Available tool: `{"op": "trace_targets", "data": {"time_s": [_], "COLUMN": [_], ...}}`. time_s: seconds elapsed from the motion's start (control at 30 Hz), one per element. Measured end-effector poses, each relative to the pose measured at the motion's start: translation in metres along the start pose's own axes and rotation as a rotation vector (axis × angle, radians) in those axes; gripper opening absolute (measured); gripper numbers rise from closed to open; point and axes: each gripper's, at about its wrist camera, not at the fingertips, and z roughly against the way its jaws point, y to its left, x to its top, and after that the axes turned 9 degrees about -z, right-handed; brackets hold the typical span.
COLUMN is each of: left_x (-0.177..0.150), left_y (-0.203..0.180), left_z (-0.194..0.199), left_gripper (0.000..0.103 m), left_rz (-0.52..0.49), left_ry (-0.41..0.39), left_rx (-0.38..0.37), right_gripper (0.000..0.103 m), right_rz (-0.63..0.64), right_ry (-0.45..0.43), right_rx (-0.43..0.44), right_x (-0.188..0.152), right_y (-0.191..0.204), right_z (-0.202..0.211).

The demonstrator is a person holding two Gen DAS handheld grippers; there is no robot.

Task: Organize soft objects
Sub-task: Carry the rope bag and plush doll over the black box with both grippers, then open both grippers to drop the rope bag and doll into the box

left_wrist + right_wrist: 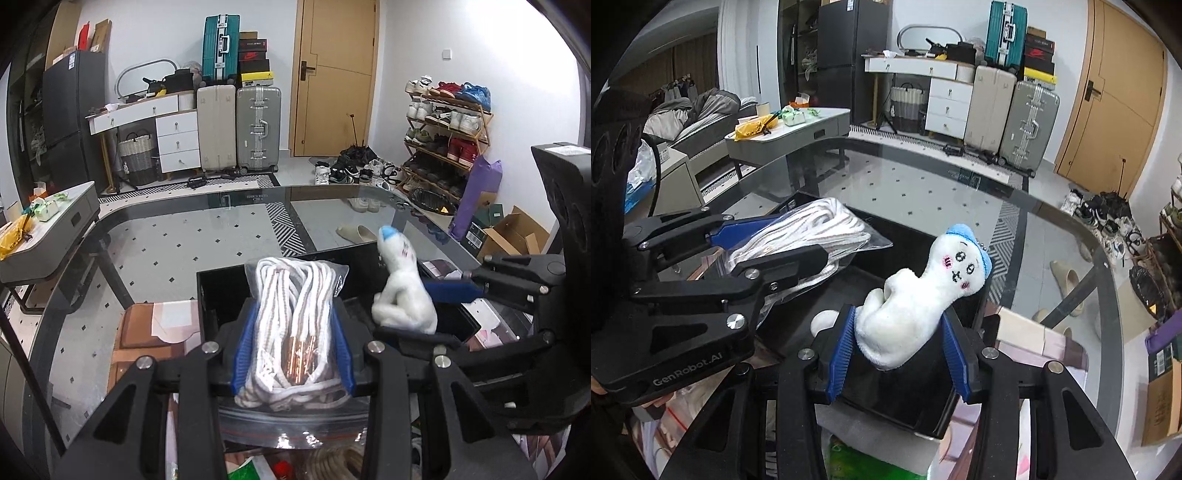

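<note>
My left gripper (293, 350) is shut on a clear bag of white rope (295, 314) and holds it over a black box (218, 291) on the glass table. The bag also shows in the right wrist view (816, 229). My right gripper (899, 354) is shut on a white plush doll with a blue cap (919, 295), held over the same black box (886, 410). In the left wrist view the doll (402, 295) hangs just right of the bag, with the right gripper's blue pads (450, 290) on it.
The glass table (166, 236) curves round at the far edge. Under it lie cardboard boxes (147, 332) and packets. A grey side table (798, 129) stands to the left. Suitcases (236, 125), a door and a shoe rack (443, 140) line the far wall.
</note>
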Motion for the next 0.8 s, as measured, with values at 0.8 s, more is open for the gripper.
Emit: {"op": "trace_targets", "data": {"time_s": [0.8], "left_x": [-0.008], "left_y": [0.003], "left_z": [0.023], "left_gripper": [0.078], "left_rz": [0.046], "left_ry": [0.03], "left_rx": [-0.072], "right_gripper": [0.082], "right_rz": [-0.022], "right_ry": [-0.111], "right_rx": [-0.073], "right_x": [-0.024], "right_y": [-0.002], "right_z": [0.048]}}
